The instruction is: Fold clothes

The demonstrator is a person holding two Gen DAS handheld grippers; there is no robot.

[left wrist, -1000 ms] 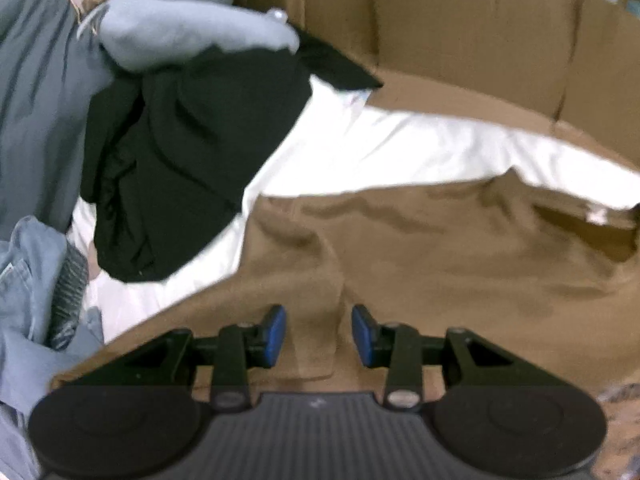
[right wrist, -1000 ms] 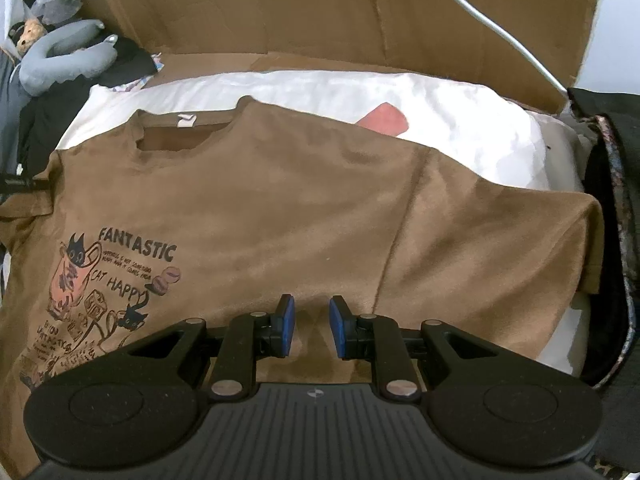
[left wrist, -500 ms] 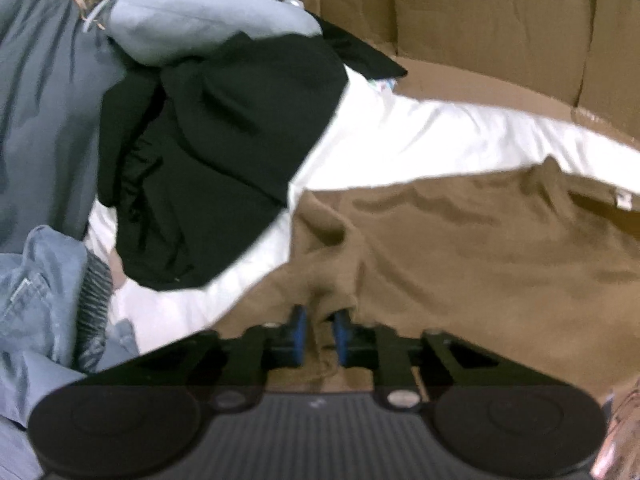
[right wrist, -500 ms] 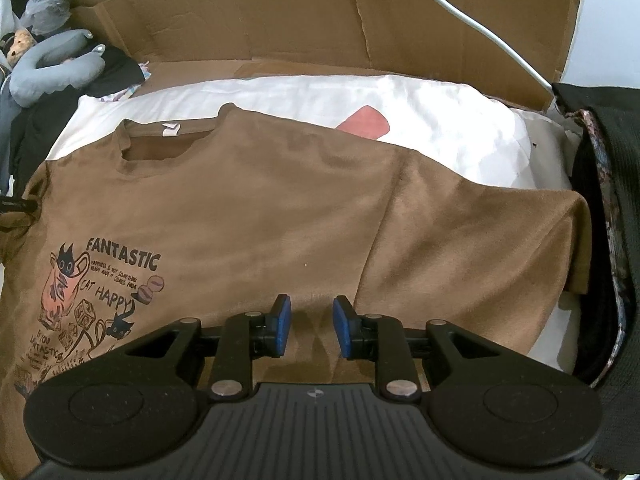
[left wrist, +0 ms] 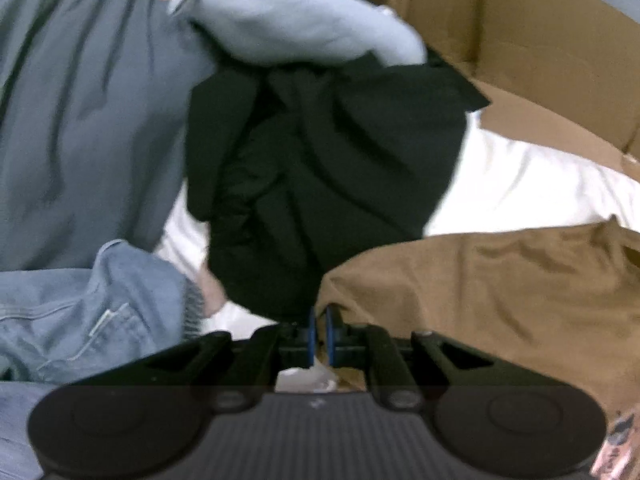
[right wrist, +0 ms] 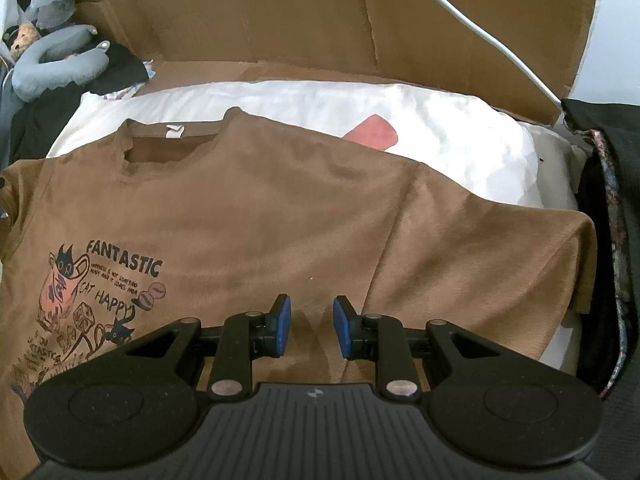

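**op:** Since a second ago my left gripper [left wrist: 319, 334] has gone from wide apart to pinched tight on the sleeve edge of the brown t-shirt [right wrist: 256, 216], and it's swung toward the dark pile, so that view is now mostly the black garment [left wrist: 328, 184]. Right gripper [right wrist: 311, 326] barely budged, just eased a bit over the shirt.

**reply:** where's the shirt sitting now?

**op:** Spread face-up on the white sheet [right wrist: 440, 128], collar toward the cardboard wall [right wrist: 304, 16], print reading FANTASTIC on the side nearer the black garment. The far sleeve hangs off the sheet edge next to a dark patterned fabric [right wrist: 608, 216]. My right gripper hovers just above the shirt's lower middle with its blue pads [right wrist: 284, 322] apart, nothing between them.

**reply:** and the left one really has cloth?

**op:** Pretty sure, but that frame is blurry. The pads are nearly touching with a brown fold bunched right at them. Beside the black garment there's denim [left wrist: 92, 308], a grey neck pillow [left wrist: 296, 20] on top, and grey cloth [left wrist: 80, 120] behind.
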